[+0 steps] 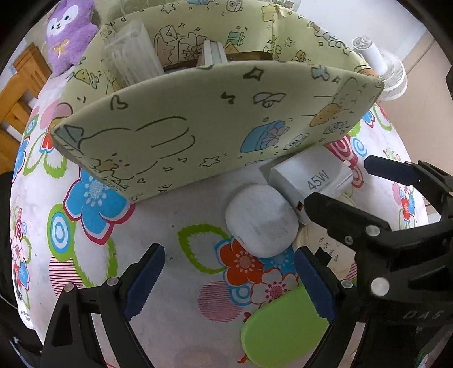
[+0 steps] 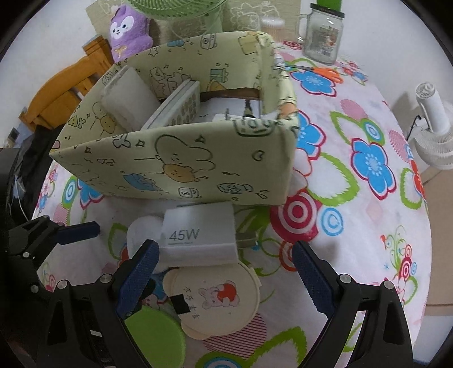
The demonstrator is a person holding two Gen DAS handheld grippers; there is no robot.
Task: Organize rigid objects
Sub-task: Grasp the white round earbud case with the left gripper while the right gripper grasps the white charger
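Covering the bench (image 2: 368,232) is a white cloth printed with blue, red and green flowers. At its far left edge stand wooden furniture (image 2: 65,82) and a purple plush (image 2: 128,31), with a green fan (image 2: 181,11) behind; further right sit a glass mug jar (image 2: 322,34), orange scissors (image 2: 325,70) and, at the right edge, a small white fan (image 2: 433,121).

The box (image 2: 181,167) (pale green, covered in cartoon doodles) stands open-topped in the middle of the bench. Inside it, from the left: a clear plastic case (image 2: 127,96) leaning on the left wall, a white keypad device (image 2: 181,107) propped on edge, then papers and small items I cannot make out.

Just in front of the box lie the loose things. A white rounded case (image 1: 260,220) rests partly under the charger (image 2: 198,235), a white block marked 45W with its prongs pointing right. Nearer the cameras are a green oval (image 2: 155,334) and a cream round disc (image 2: 218,300) with a bear picture, the disc touching the charger's near edge.

The left claw (image 1: 229,280) is spread wide and empty, low over the cloth with the white case just beyond its tips. The right claw (image 2: 223,271) is also wide open and grips nothing, its fingers on either side of the charger and disc, the left pad (image 2: 138,271) close beside the charger's corner.
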